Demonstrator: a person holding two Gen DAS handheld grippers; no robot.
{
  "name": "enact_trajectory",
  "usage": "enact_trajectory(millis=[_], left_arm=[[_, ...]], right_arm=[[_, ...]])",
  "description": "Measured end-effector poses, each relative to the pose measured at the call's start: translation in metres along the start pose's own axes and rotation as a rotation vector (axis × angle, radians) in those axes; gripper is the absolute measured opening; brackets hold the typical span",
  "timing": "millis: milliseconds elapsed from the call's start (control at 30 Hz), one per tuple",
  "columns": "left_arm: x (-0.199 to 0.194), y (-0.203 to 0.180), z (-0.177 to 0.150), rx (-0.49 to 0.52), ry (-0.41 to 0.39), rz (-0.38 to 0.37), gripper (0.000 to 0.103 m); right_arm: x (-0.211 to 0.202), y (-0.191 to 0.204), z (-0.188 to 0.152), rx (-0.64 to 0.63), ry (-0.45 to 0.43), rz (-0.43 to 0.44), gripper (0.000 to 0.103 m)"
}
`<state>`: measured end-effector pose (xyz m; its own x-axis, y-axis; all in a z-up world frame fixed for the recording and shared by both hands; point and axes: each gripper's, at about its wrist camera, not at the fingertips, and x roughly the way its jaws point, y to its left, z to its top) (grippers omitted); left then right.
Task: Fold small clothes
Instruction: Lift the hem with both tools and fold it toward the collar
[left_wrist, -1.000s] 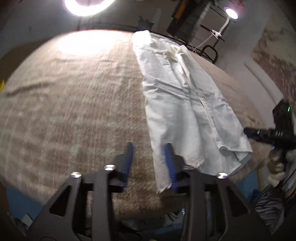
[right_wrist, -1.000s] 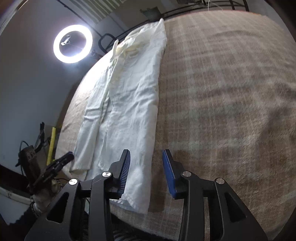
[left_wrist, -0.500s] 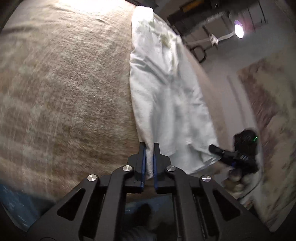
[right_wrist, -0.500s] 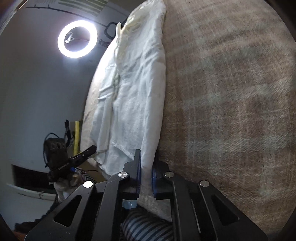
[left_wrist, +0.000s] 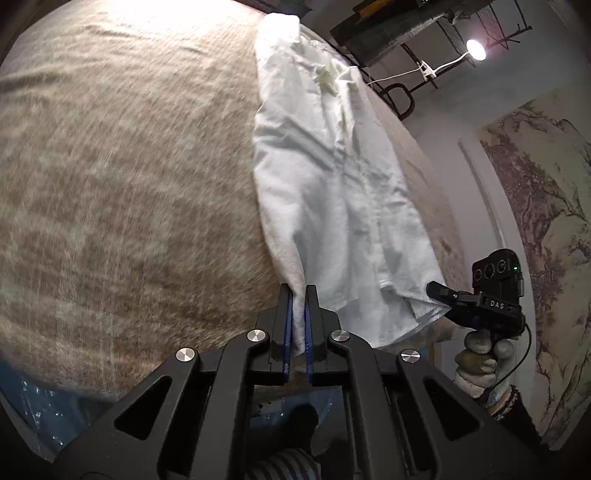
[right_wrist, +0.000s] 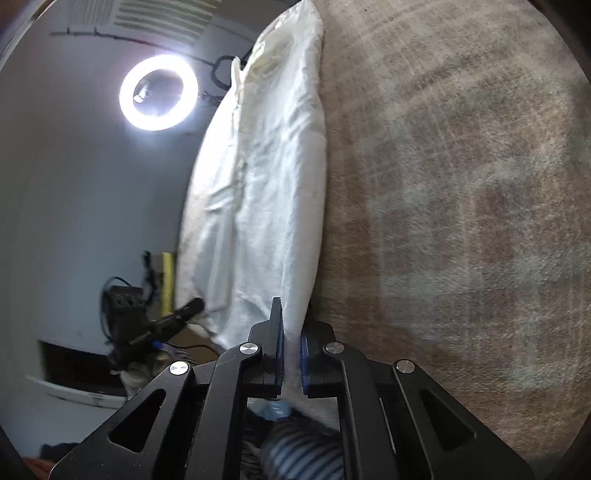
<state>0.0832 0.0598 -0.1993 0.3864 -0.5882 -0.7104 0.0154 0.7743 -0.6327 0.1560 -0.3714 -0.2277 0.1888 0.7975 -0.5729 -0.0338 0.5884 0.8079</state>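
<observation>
A white shirt lies lengthwise on the beige plaid table cover, folded into a long strip. My left gripper is shut on its near left bottom corner, the cloth pinched between the blue pads and lifted a little. My right gripper is shut on the near right bottom corner of the same shirt. Each gripper shows in the other's view: the right gripper at the hem, the left gripper at the lower left. The collar end lies at the far end.
The plaid table cover spreads wide to the left of the shirt and wide to its right. A ring light and a clamp lamp stand beyond the table. A wall hanging is at the right.
A second ago both grippers were open above the shirt's bottom corners. Both have since shut on the corners and raised the hem slightly off the table's near edge.
</observation>
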Motion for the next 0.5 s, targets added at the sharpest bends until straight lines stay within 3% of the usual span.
enact_trajectory(millis=[233,500], left_arm=[[-0.009,-0.021,0.038,0.013,-0.043,-0.067,0.003],[0.001,-0.029,0.1,0.004,-0.096,-0.066,0.003]], right_arm=[[-0.007,0.026,0.029,-0.023,-0.074,0.094,0.006],[0.006,0.047,0.082,-0.023,-0.185,0.131,0.006]])
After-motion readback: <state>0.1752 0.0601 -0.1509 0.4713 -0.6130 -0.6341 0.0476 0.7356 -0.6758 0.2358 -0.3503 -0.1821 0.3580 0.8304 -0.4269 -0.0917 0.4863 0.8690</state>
